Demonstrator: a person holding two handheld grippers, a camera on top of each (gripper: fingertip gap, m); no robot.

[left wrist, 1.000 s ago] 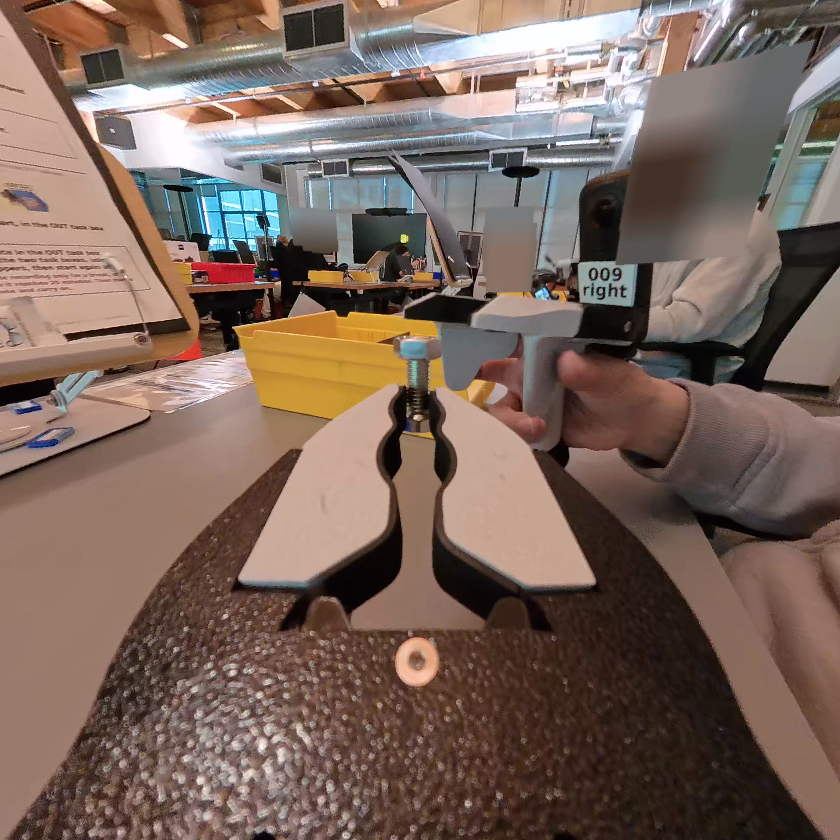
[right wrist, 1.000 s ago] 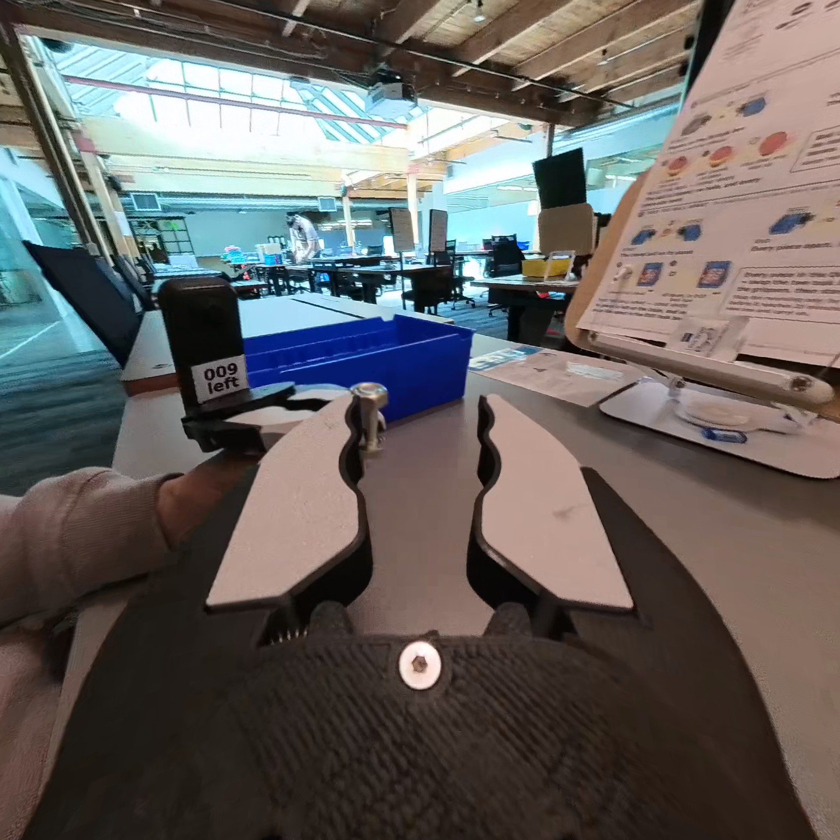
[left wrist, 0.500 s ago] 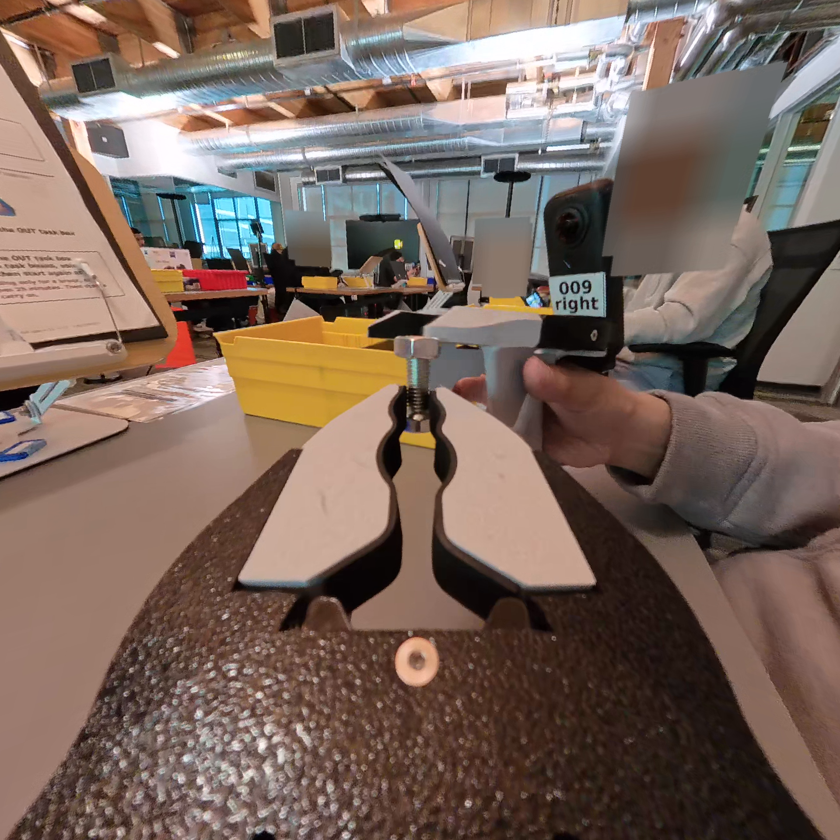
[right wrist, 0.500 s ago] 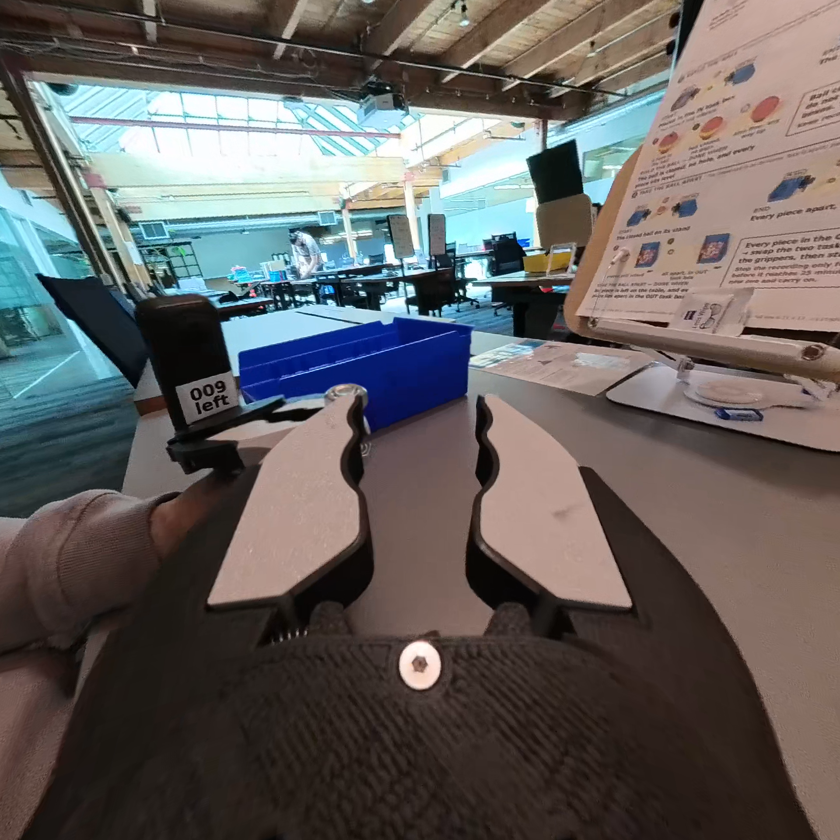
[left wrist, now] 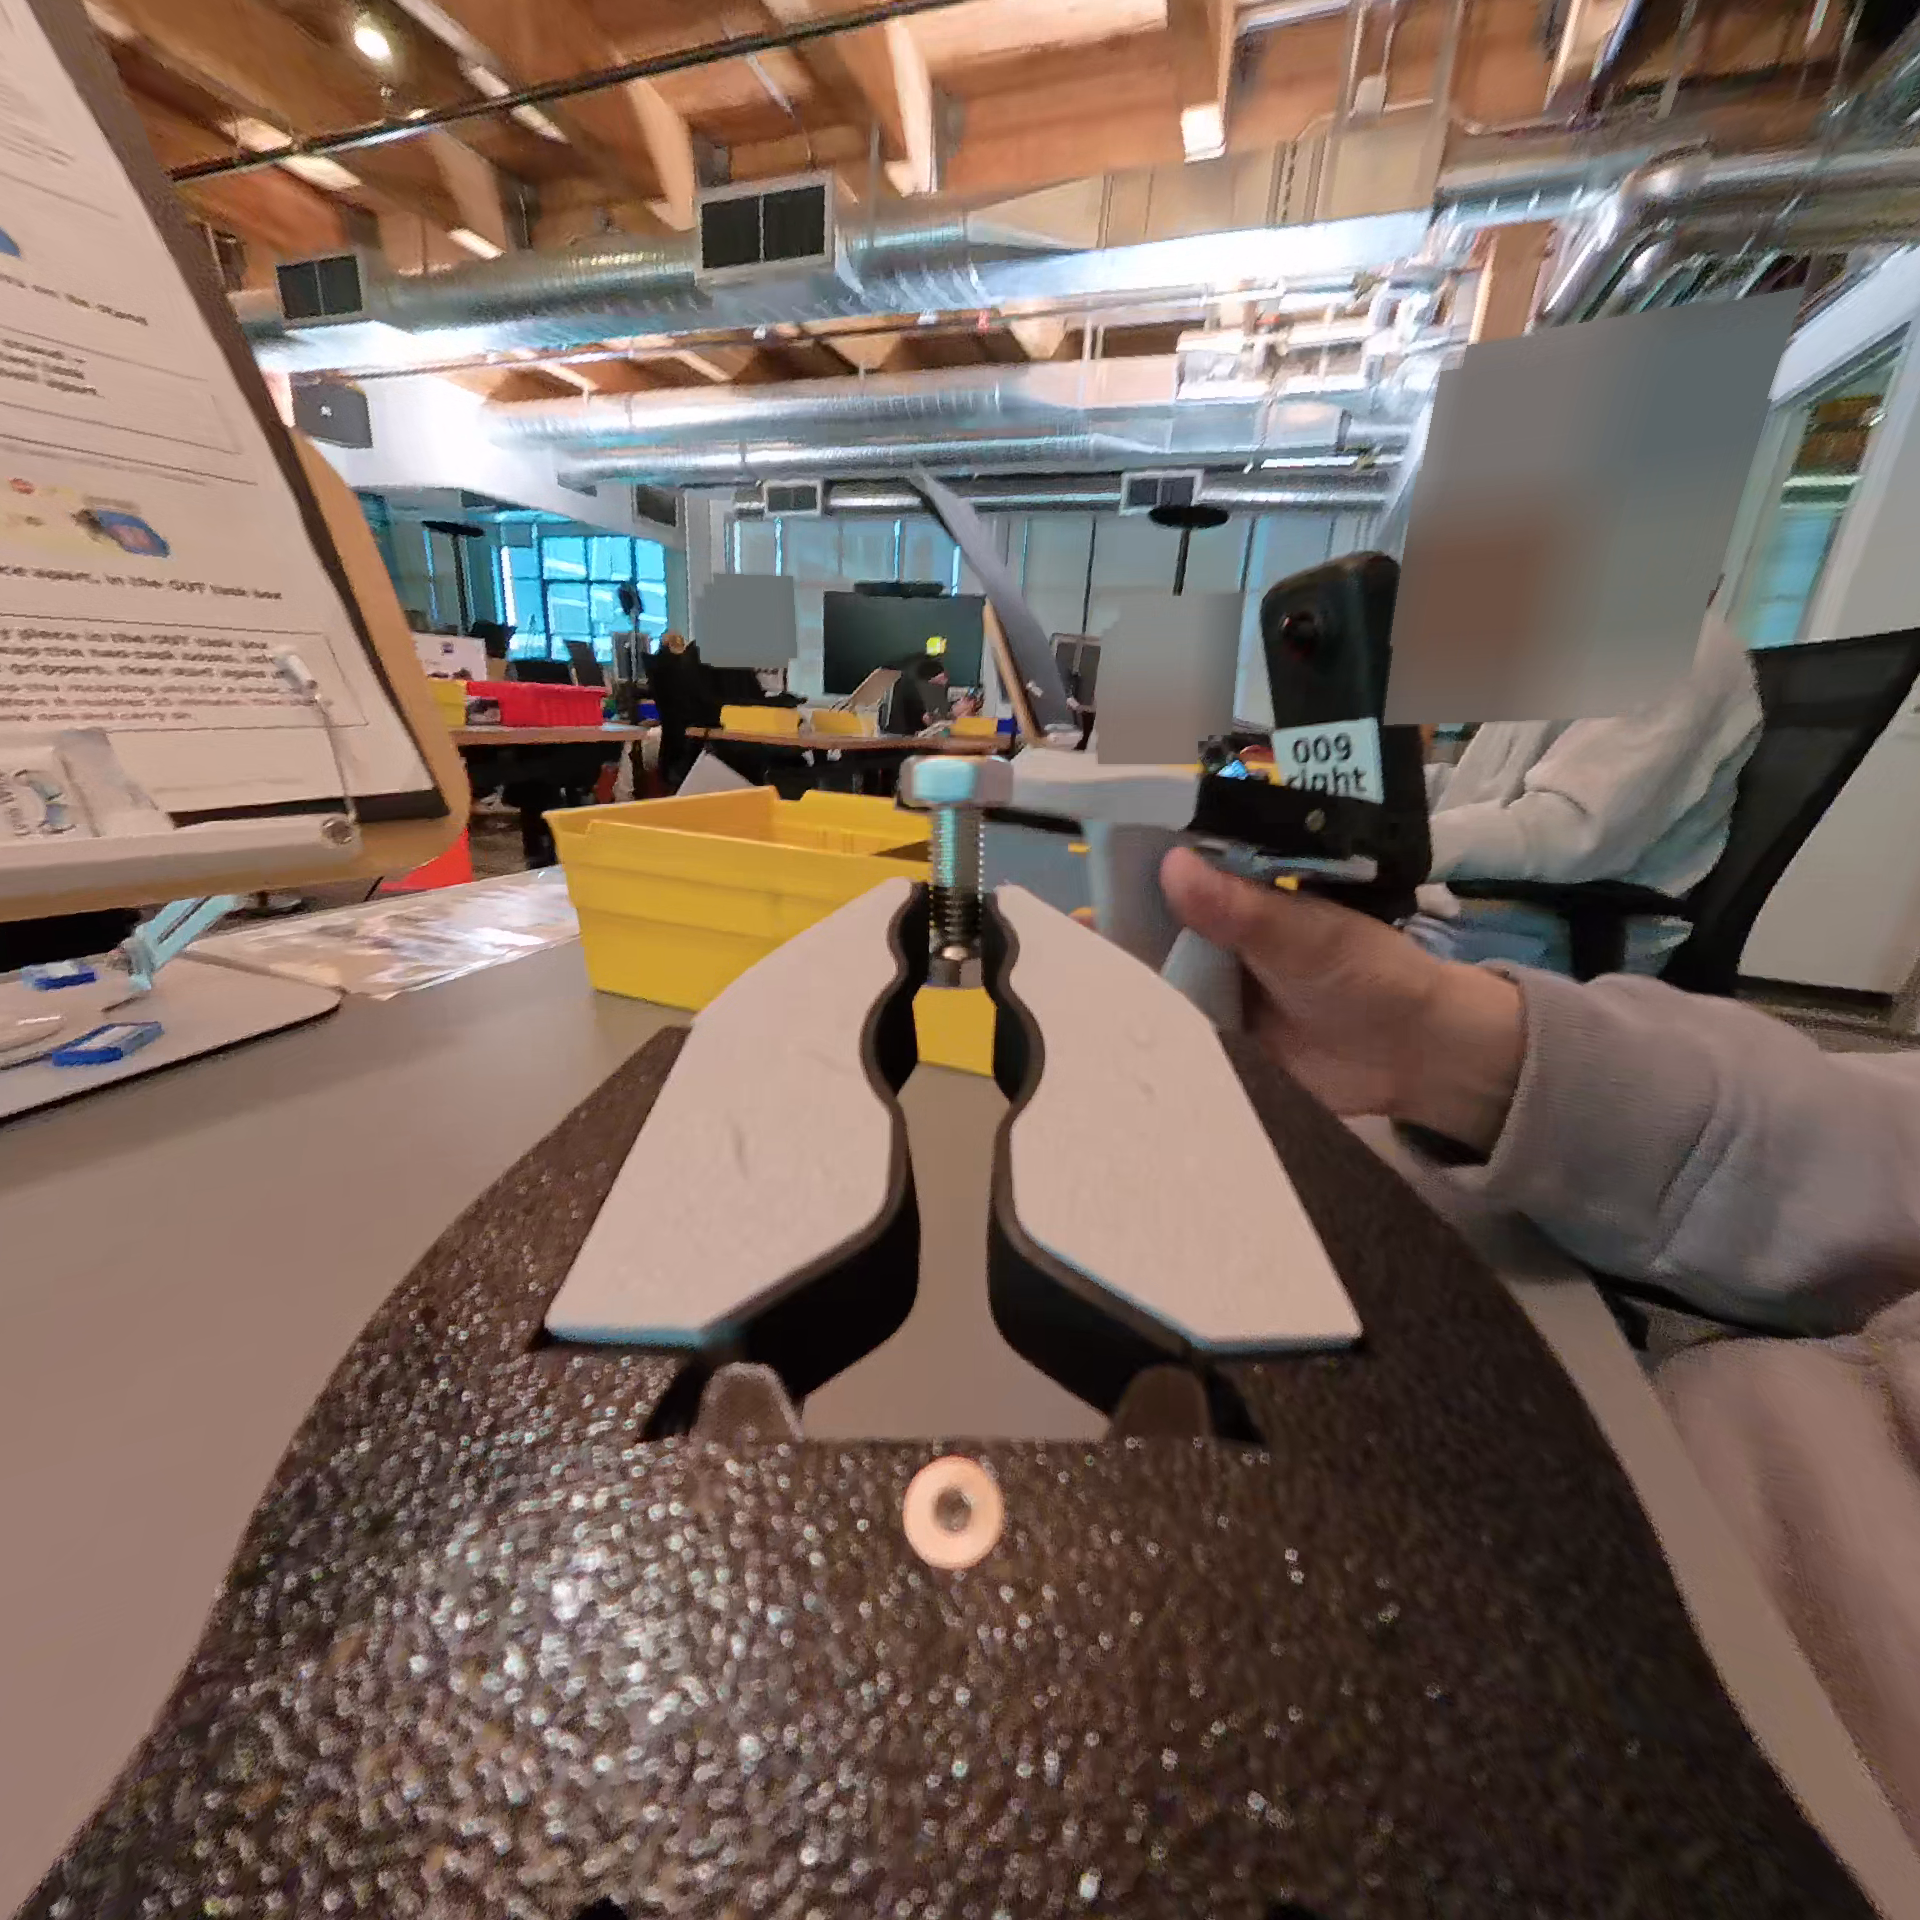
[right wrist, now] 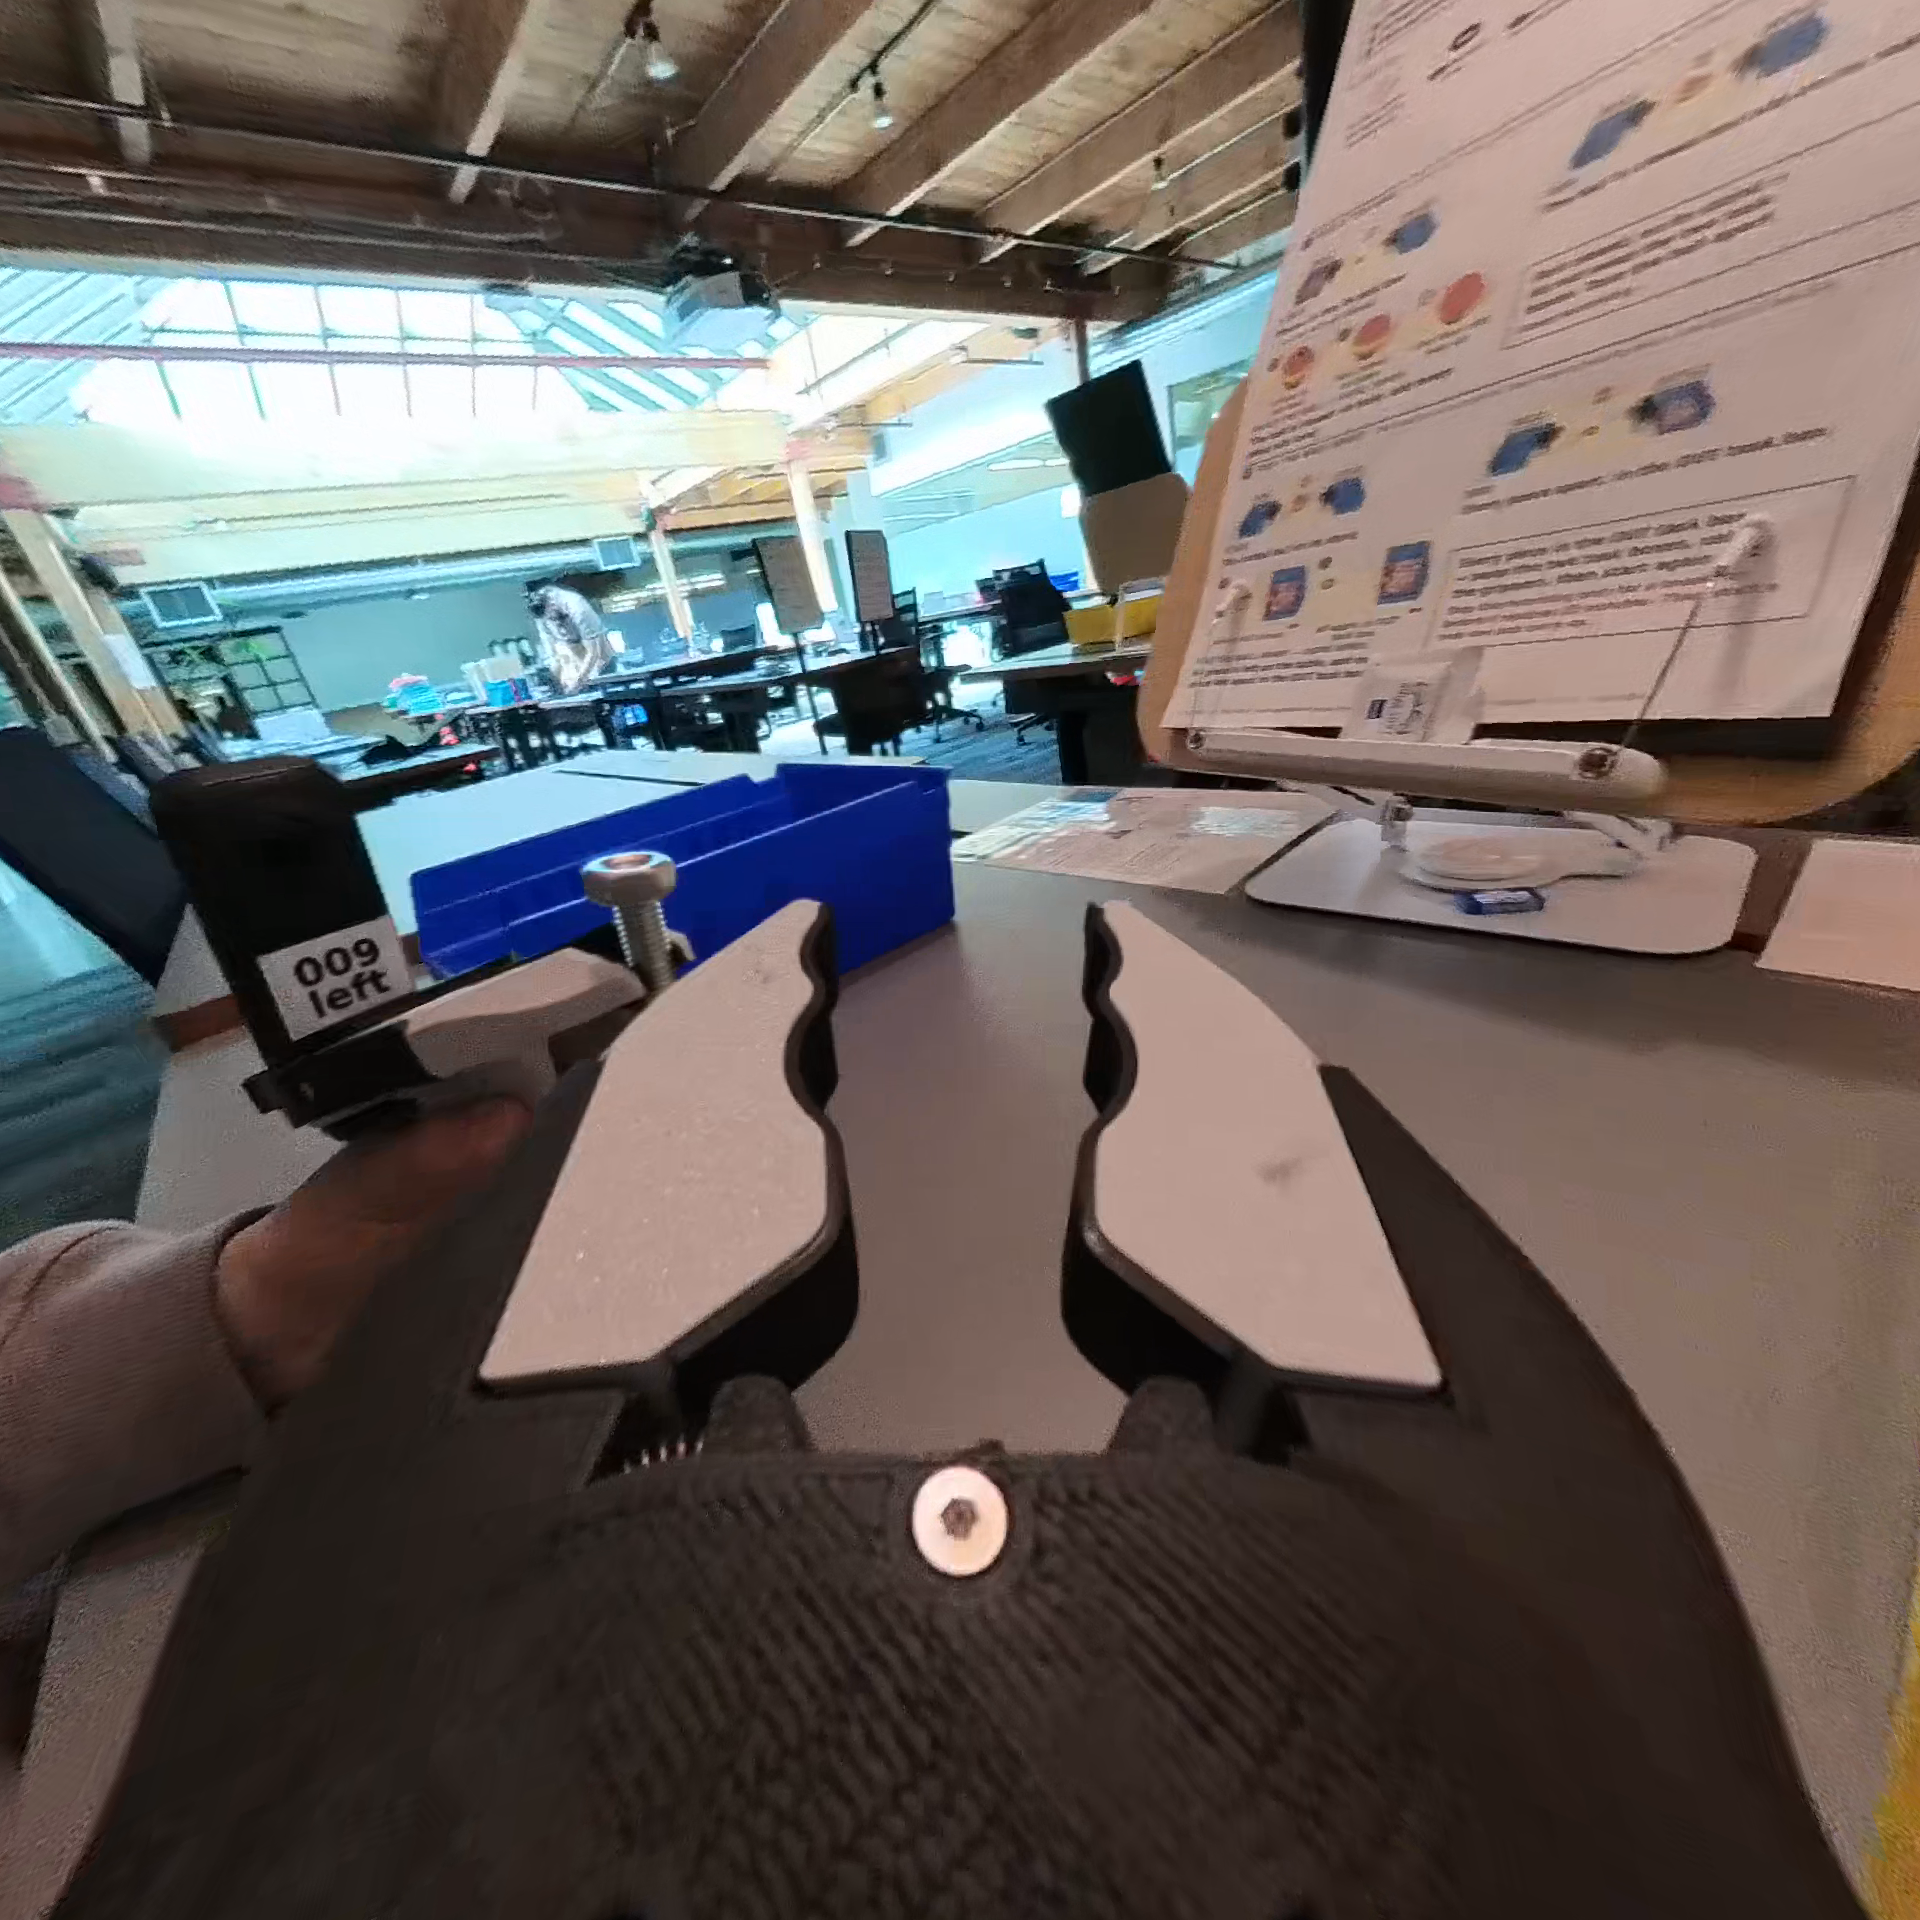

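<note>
My left gripper (left wrist: pixel 954 940) is shut on a silver hex-head bolt (left wrist: pixel 954 831). It holds the bolt upright by the lower thread, head up, above the grey table (left wrist: pixel 260 1195). The bolt also shows in the right wrist view (right wrist: pixel 636 914), standing out of the left gripper's fingers (right wrist: pixel 509 1013). My right gripper (right wrist: pixel 956 956) is open and empty. It sits just right of the bolt in its own view, with its left finger (right wrist: pixel 727 1039) close beside the bolt. In the left wrist view the right gripper's finger (left wrist: pixel 1101 795) reaches level with the bolt's head from the right.
A yellow bin (left wrist: pixel 727 883) stands behind the bolt in the left wrist view. A blue bin (right wrist: pixel 707 883) stands behind it in the right wrist view. A stand with printed sheets (right wrist: pixel 1558 416) on a white base (right wrist: pixel 1507 883) is at the table's edge. A person's hand (left wrist: pixel 1351 1008) holds the right gripper.
The right gripper has shifted, so the bolt now shows clear of its left finger instead of partly behind it. Its jaws narrowed slightly. The left gripper keeps its grip on the bolt.
</note>
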